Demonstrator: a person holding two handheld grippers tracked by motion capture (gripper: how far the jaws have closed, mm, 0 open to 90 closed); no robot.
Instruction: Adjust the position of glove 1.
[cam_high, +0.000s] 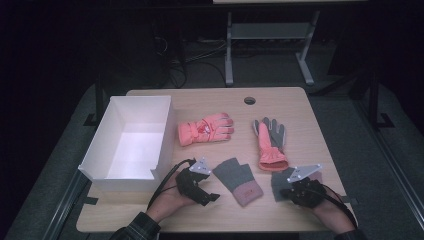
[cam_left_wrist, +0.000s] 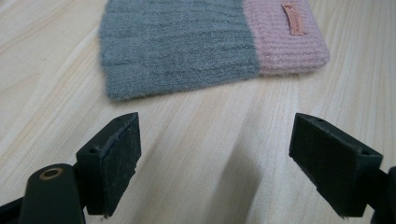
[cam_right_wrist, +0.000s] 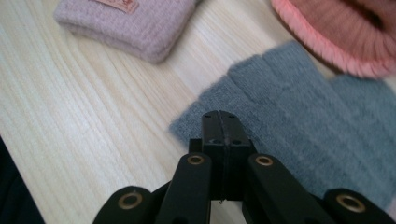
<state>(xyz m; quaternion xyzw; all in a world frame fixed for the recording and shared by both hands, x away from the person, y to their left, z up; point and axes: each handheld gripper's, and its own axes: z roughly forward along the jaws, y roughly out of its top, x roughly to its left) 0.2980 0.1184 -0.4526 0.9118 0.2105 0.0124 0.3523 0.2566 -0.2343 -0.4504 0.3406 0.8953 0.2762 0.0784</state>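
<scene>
The right tool (cam_right_wrist: 220, 122) has its jaws pressed together with nothing between them, its tip over the near edge of the flat grey knitted fingerless glove (cam_right_wrist: 299, 121) — that glove lies on the pale wooden counter (cam_high: 280, 107), spreading ahead and to the right in the right gripper view. The left tool (cam_left_wrist: 215, 154), jaws wide, faces the matching grey-and-pink knitted glove (cam_left_wrist: 187, 42) — just ahead, untouched.

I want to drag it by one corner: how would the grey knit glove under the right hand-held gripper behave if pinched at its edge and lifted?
The grey knit glove lies flat and thin on the table, so it would probably droop and fold. Its fuzzy knit likely grips the pads rather than slipping. It looks light, and should not roll or tip.
</scene>
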